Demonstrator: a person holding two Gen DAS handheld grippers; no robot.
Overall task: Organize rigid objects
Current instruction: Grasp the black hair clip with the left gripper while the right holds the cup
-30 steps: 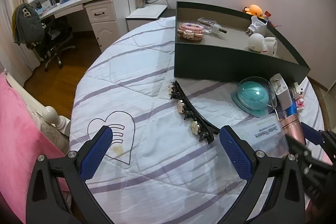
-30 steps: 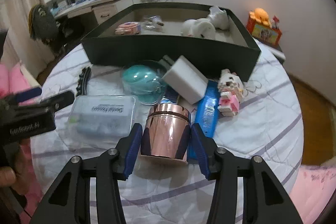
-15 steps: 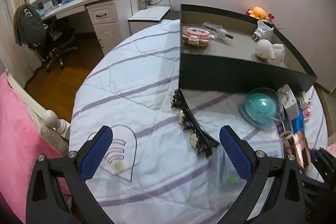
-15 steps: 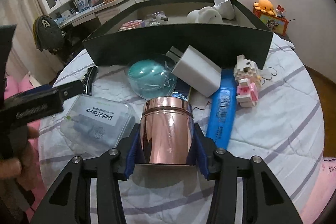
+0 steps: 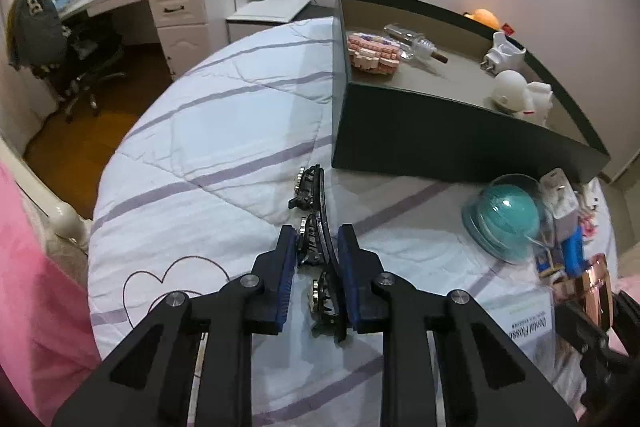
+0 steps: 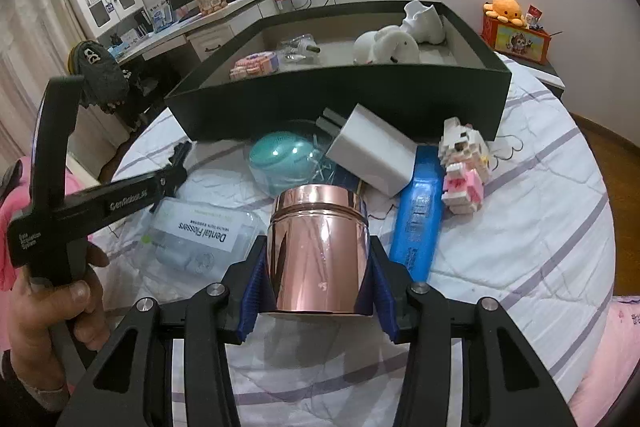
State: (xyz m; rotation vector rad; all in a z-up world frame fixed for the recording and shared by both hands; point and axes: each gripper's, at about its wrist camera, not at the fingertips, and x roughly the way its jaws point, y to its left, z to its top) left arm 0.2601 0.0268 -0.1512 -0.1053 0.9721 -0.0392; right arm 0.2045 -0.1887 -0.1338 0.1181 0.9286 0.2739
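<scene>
A long black hair clip [image 5: 316, 195] with metal studs lies on the striped white quilt [image 5: 224, 163]. My left gripper [image 5: 317, 239] is closing on its middle, with the blue pads against its two sides. Part of the clip [image 6: 180, 155] and that gripper's fingers [image 6: 168, 179] also show in the right wrist view. My right gripper [image 6: 318, 267] is shut on a shiny rose-gold jar [image 6: 318, 227], upright between the pads just above the quilt. The jar [image 5: 592, 291] shows at the far right of the left wrist view. Behind both stands the dark open box [image 5: 440, 139].
In the box [image 6: 340, 91] lie a pink block piece [image 6: 256, 65], a glass bottle [image 6: 300, 45] and white figures [image 6: 384, 47]. In front are a teal dome [image 6: 280, 155], a white charger [image 6: 372, 155], a blue pack [image 6: 420, 219], a block toy [image 6: 464, 167] and a flosser case [image 6: 200, 235].
The left gripper moved forward and down over the hair clip and went from wide open to closed on it. The right gripper kept hold of the jar and tilted slightly.
</scene>
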